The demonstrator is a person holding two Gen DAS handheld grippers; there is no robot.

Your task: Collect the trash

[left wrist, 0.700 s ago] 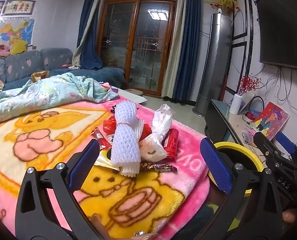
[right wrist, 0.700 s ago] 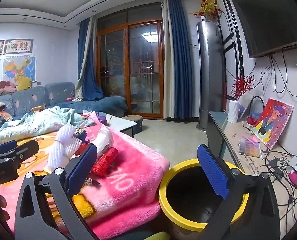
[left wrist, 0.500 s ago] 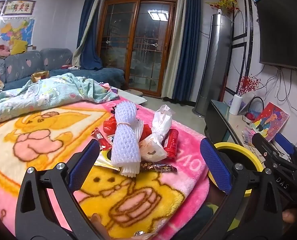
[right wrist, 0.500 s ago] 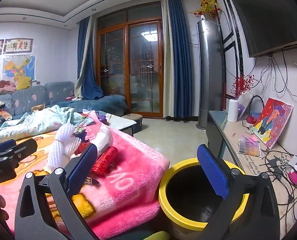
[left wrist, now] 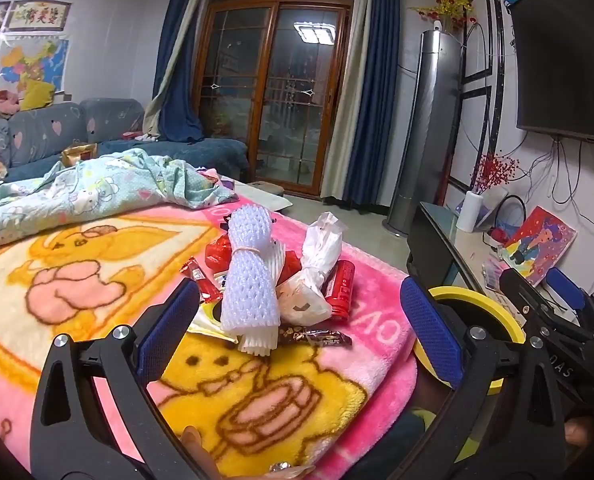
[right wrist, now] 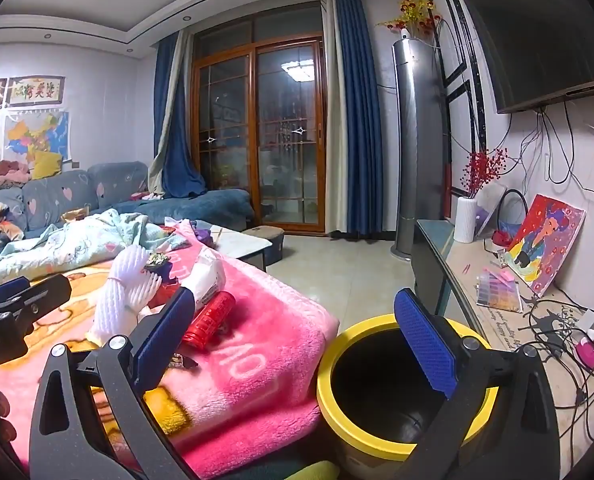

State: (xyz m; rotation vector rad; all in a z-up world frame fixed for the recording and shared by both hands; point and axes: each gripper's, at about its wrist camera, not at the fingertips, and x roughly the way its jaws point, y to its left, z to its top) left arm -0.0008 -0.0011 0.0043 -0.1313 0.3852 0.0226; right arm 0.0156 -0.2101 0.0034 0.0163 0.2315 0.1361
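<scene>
A heap of trash lies on the pink cartoon blanket [left wrist: 77, 280]: a white foam net bundle [left wrist: 249, 280], a crumpled white bag [left wrist: 317, 256], a red can [left wrist: 341, 288], a brown snack wrapper [left wrist: 317, 338] and red wrappers [left wrist: 199, 280]. My left gripper [left wrist: 297, 332] is open just short of the heap, nothing between its blue pads. My right gripper [right wrist: 293, 336] is open too, empty, its right finger over the yellow-rimmed bin [right wrist: 381, 392], whose inside looks dark and empty. The can [right wrist: 209, 320] and foam net [right wrist: 125, 292] show left of it. The bin rim [left wrist: 477, 316] peeks beside the blanket.
A light blue quilt [left wrist: 97, 192] is bunched behind the heap, with a blue sofa [left wrist: 57, 132] beyond. A TV cabinet [right wrist: 497, 312] with cables, a painting and a vase runs along the right wall. Tiled floor [right wrist: 337, 264] lies ahead toward glass doors.
</scene>
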